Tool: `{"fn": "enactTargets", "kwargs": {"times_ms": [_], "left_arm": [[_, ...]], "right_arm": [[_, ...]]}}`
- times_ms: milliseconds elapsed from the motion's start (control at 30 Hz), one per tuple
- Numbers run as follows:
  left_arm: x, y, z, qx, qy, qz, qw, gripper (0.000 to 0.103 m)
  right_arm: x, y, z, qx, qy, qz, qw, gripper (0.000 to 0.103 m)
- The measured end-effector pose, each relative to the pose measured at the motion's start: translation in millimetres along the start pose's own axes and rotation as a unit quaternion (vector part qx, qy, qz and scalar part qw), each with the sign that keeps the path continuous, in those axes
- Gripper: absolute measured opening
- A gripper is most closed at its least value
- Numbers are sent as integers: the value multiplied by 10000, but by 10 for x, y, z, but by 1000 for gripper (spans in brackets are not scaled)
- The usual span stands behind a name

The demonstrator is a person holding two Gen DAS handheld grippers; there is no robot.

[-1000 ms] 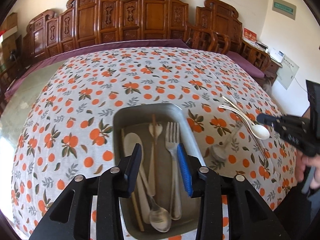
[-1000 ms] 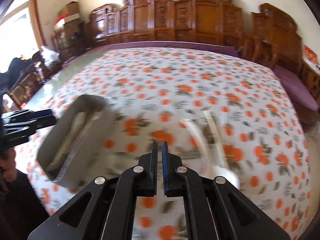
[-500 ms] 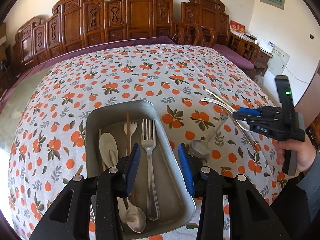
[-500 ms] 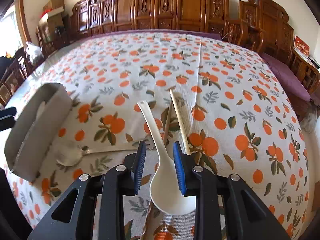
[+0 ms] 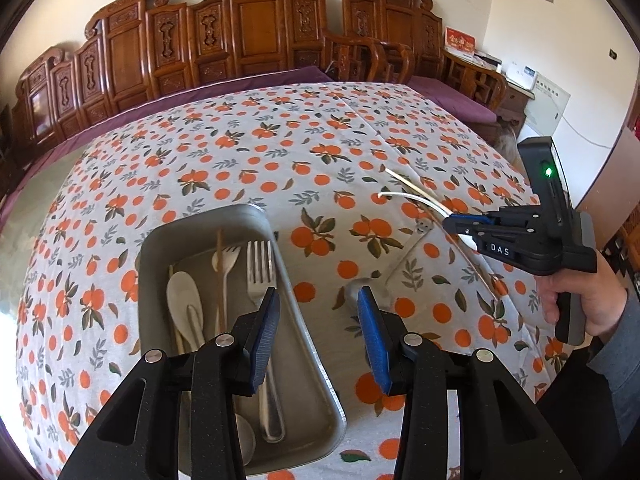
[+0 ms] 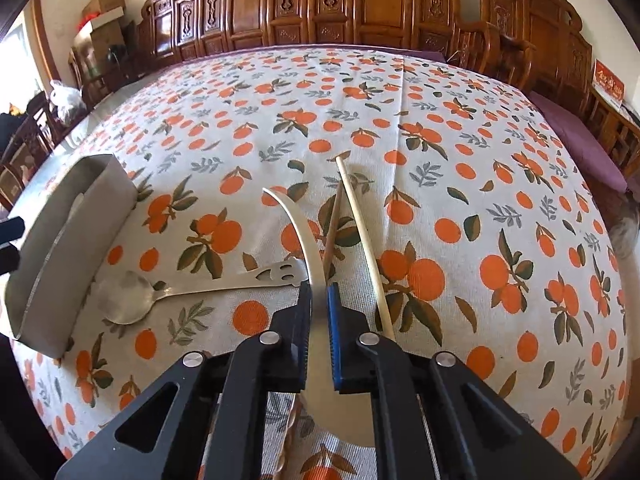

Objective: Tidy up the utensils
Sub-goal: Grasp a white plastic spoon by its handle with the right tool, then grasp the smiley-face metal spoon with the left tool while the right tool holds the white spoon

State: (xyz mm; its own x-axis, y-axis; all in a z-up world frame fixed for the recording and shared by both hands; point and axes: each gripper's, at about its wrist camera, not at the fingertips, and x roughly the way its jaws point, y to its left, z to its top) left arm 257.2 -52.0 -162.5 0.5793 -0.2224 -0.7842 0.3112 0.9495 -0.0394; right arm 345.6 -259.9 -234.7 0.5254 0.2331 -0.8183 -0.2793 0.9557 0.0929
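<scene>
White spoon point(image 6: 308, 236) pinched in our right gripper point(image 6: 318, 300).
Right jaws just closed on its handle; left gripper point(image 5: 318, 322), at the tray's point(image 5: 160, 240) three o'clock, half open, empty.

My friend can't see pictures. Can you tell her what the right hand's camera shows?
The right gripper is shut on the handle of a white spoon lying on an orange-patterned tablecloth. Two chopsticks lie just right of it, a metal spoon lies to the left, and a metal tray stands at the left edge.
</scene>
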Motion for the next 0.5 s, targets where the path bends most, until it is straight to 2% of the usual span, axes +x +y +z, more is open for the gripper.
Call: {"fn": "enactTargets", "kwargs": {"times_ms": [167, 500], "left_arm": [[96, -135, 61, 186, 153, 24, 9997, 38], [596, -495, 269, 662, 613, -92, 9959, 38]], "right_arm": [[-114, -66, 18, 146, -162, 155, 9996, 7], [-231, -209, 14, 319, -326, 197, 9988, 6]]}}
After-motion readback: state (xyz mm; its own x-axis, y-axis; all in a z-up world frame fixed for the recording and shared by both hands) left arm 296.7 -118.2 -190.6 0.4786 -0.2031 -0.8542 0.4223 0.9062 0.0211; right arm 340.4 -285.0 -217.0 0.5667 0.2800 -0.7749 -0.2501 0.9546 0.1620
